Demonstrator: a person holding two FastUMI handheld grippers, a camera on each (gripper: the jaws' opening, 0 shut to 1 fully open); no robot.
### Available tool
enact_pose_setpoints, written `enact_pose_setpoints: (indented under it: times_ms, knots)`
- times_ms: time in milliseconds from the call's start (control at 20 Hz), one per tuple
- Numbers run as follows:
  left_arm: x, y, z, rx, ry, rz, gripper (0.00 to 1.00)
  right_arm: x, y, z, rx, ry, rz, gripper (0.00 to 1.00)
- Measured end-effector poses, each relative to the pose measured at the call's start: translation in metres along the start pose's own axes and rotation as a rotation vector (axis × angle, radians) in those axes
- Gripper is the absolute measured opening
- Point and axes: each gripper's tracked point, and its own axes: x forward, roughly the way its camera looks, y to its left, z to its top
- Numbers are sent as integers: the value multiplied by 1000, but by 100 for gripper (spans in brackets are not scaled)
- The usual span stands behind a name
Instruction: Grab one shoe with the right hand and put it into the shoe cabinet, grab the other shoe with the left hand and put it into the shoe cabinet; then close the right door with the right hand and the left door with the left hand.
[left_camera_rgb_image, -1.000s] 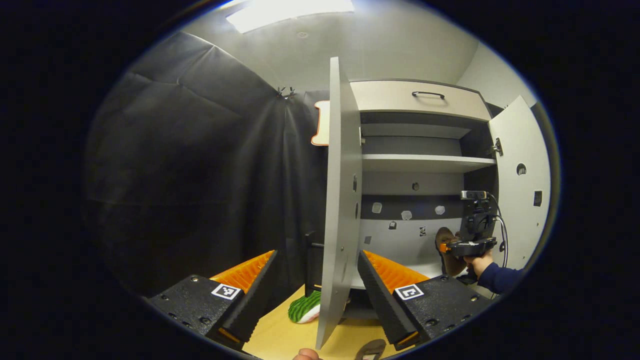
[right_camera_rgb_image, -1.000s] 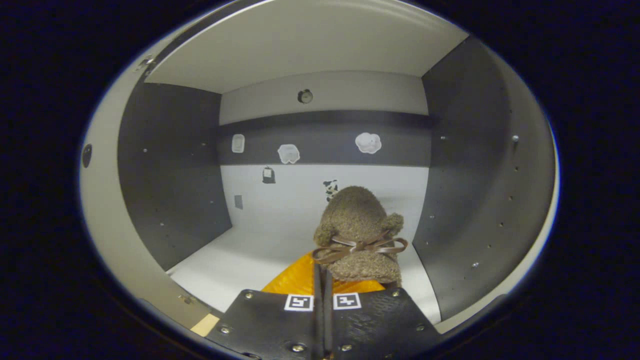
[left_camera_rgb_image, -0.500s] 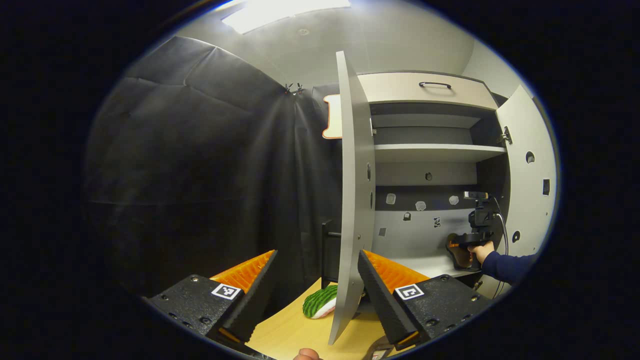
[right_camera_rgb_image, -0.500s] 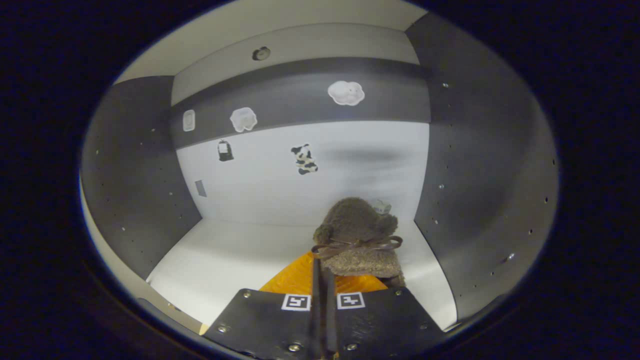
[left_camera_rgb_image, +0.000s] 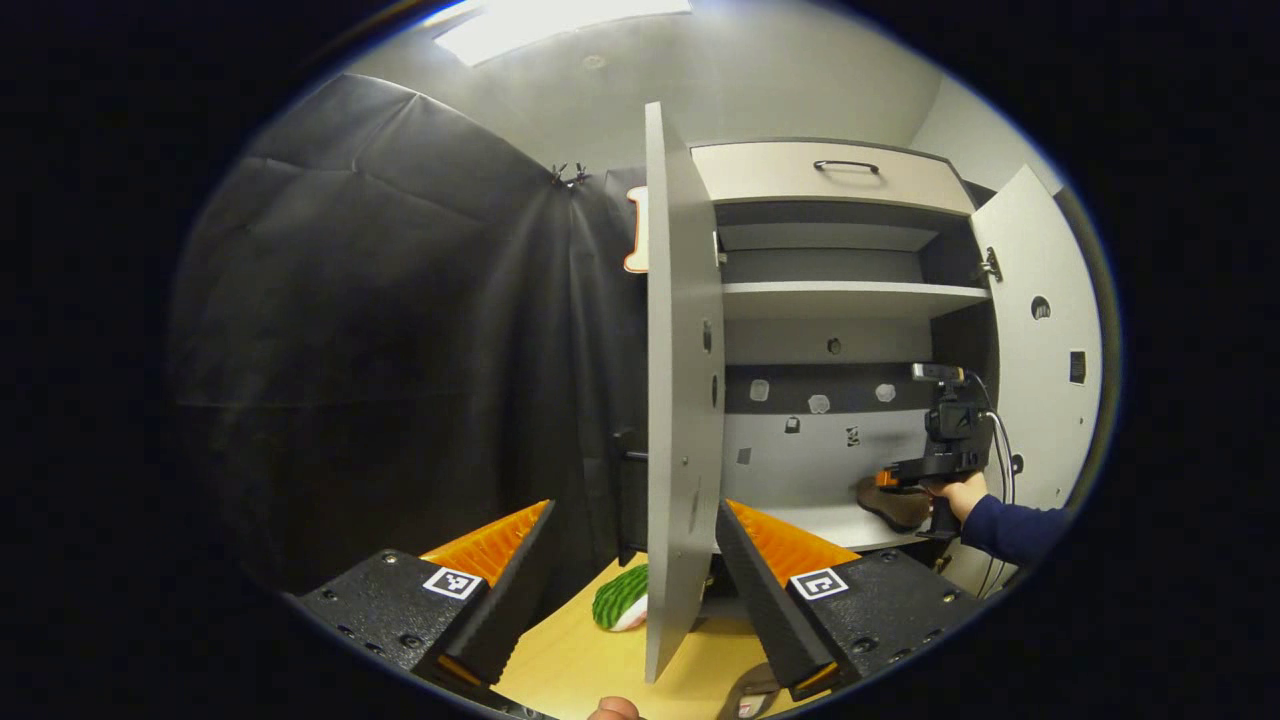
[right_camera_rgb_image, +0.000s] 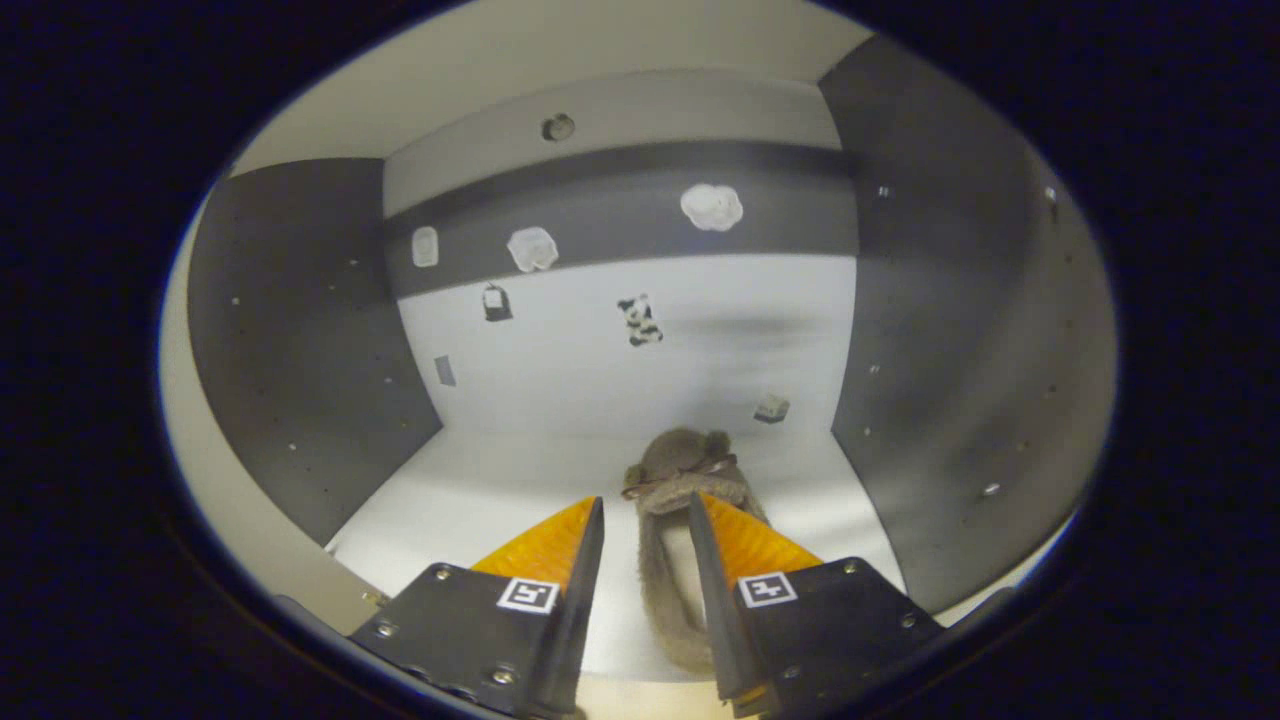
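Note:
A brown fuzzy slipper with a ribbon bow lies flat on the white floor of the shoe cabinet, near its right wall. My right gripper is open, its fingers spread to either side of the slipper's heel end and not pressing on it. In the left gripper view, that slipper rests on the cabinet's bottom shelf beside the right gripper, which a hand holds. My left gripper hangs open and holds nothing. Part of a second brown shoe shows on the wooden floor below it.
Both cabinet doors stand open: the left door edge-on just ahead of my left fingers, the right door swung out at the right. A shelf and a drawer sit above. A green striped object lies by the left door's foot.
The right gripper lowered the slipper onto the cabinet floor and opened, letting it go. The left gripper's view shifted only slightly.

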Motion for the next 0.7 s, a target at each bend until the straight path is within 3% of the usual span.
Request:
enact_pose_setpoints:
  times_ms: [200,300,700]
  knots:
    - [-4,-22,-19,-1,33,-81,99,-71,14,46,26,-137,44,51]
    - [-2,-35,-37,6,68,-115,96,-111,14,65,31,-193,48,50]
    - [-10,-80,-165,70,322,-290,97,-248,16,107,4,-371,50,51]
